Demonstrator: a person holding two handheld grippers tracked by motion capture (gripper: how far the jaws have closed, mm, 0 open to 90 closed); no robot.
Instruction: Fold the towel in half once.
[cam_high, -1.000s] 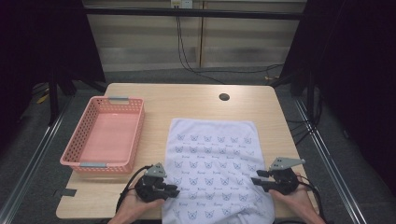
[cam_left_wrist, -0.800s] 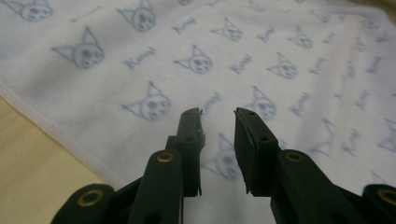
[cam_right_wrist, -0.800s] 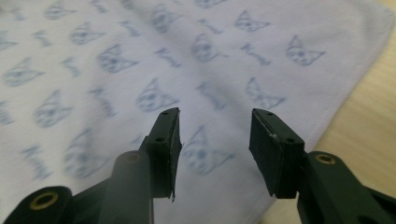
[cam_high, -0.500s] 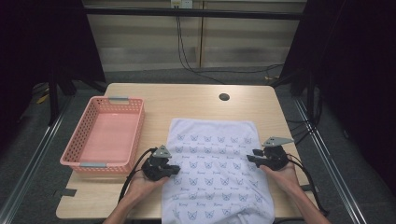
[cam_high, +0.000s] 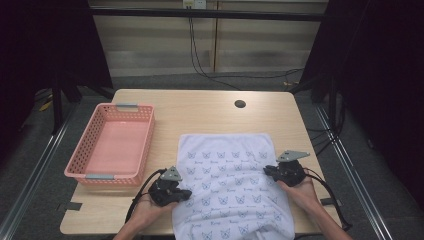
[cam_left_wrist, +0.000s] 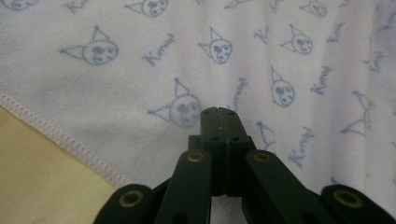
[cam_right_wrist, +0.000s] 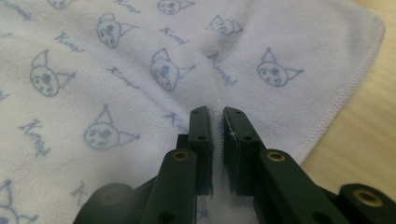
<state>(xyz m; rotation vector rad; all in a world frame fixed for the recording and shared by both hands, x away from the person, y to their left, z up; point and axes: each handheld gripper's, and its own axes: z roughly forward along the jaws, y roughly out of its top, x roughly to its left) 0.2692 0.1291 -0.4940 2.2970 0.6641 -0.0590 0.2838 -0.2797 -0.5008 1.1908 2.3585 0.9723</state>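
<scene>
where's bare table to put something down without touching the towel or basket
Bare wood runs along the far edge of the table, broken by its cable hole. Narrow strips lie between pink basket and towel, and right of the towel. The near edge is crowded by left gripper and right gripper.

On the tabletop (cam_high: 210, 112) in front of you, the towel (cam_high: 230, 185) lies spread right of centre, its near end hanging over the tabletop's near edge. The basket (cam_high: 111, 145) sits to the left of the towel, just beside it and apart from it. A round hole (cam_high: 240, 104) lies behind the towel, towards the far edge. Your left tool (cam_high: 186, 192) sits at the towel's left edge, your right tool (cam_high: 267, 171) at its right edge, the towel between them.
</scene>
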